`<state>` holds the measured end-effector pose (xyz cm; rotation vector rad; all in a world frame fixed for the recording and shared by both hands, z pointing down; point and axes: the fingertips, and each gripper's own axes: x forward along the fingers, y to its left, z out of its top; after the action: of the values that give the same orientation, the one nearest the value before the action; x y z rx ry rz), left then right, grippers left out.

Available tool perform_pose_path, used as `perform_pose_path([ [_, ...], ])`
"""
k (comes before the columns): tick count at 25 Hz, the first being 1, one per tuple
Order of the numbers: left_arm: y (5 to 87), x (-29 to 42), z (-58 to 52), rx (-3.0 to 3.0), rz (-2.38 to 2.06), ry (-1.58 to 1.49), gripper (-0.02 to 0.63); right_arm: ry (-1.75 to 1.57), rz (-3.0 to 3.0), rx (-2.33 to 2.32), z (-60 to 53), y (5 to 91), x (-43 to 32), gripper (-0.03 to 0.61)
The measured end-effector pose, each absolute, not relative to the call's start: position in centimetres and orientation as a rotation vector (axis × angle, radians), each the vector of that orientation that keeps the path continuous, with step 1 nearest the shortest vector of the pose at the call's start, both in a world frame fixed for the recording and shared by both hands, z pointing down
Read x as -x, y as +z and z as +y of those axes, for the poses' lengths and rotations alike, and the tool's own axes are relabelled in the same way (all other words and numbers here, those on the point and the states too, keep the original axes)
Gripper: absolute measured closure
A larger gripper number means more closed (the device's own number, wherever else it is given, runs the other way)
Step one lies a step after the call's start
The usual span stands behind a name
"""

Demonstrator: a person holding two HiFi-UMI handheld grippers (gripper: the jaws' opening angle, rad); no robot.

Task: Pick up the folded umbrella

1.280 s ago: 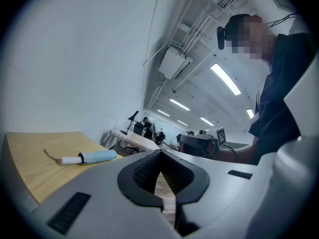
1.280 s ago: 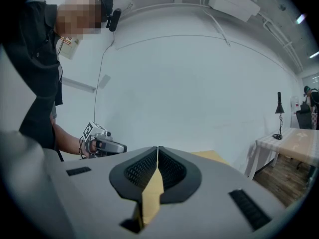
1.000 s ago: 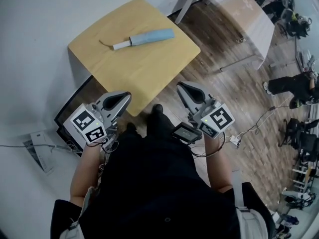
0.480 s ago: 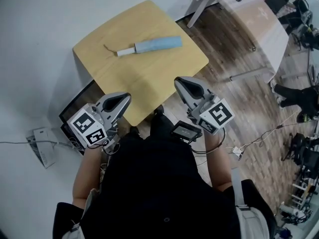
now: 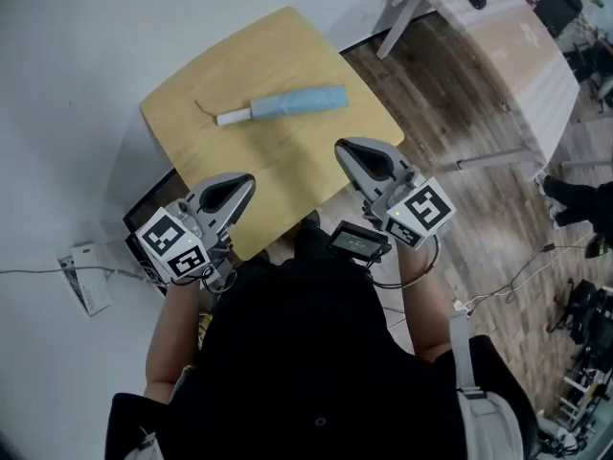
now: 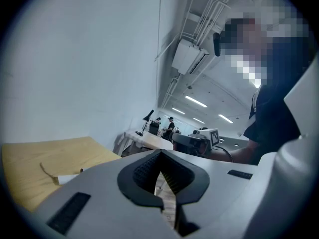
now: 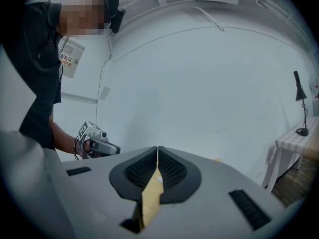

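Observation:
A folded light-blue umbrella (image 5: 283,104) with a white handle and a thin cord lies across the far half of a small wooden table (image 5: 230,161). In the left gripper view its white handle end (image 6: 67,178) peeks past the jaws. My left gripper (image 5: 241,181) hovers over the table's near left edge, jaws shut and empty. My right gripper (image 5: 347,149) is over the near right corner, also shut on nothing. Both point toward the umbrella from well short of it.
The table stands against a white wall (image 5: 86,56). A long light-coloured desk (image 5: 498,27) stands at the far right on wooden flooring. A dark panel (image 5: 144,218) leans below the table's left side, and a white cable box (image 5: 86,276) lies on the floor.
Both grippers have moved forward over the table's near edge, closer to the umbrella. The jaws stayed shut.

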<state>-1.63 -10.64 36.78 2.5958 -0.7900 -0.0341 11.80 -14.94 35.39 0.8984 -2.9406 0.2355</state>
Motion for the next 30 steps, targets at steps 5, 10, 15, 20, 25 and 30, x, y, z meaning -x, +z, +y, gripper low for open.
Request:
perform_pose_path([
  [5, 35.6, -0.1, -12.5, -2.588, -0.873, -0.014, 0.603, 0.235, -2.979, -0.794, -17.8, 35.6, -12.7, 0.558],
  [10, 35.3, -0.5, -13.8, -2.56, -0.966, 0.004, 0.603, 0.241, -3.016, -0.681, -19.5, 36.3, -12.4, 0.558],
  [15, 35.5, -1.6, -15.1, -2.537, -1.017, 0.05, 0.603, 0.269, -3.028, -0.611, -20.5, 37.8, -12.9, 0.558],
  [20, 36.1, -2.3, -16.2, -2.53, -1.017, 0.079, 0.603, 0.32, -3.032, -0.597, -21.4, 39.4, -13.3, 0.558],
  [25, 36.7, -1.7, -17.2, -2.534, -0.999, 0.091, 0.603, 0.315, -3.02, -0.634, -22.8, 39.8, -13.0, 0.557],
  [30, 38.8, 0.5, -18.5, -2.544, -1.002, 0.1, 0.603, 0.254, -2.945, -0.737, -24.7, 40.5, -12.1, 0.557],
])
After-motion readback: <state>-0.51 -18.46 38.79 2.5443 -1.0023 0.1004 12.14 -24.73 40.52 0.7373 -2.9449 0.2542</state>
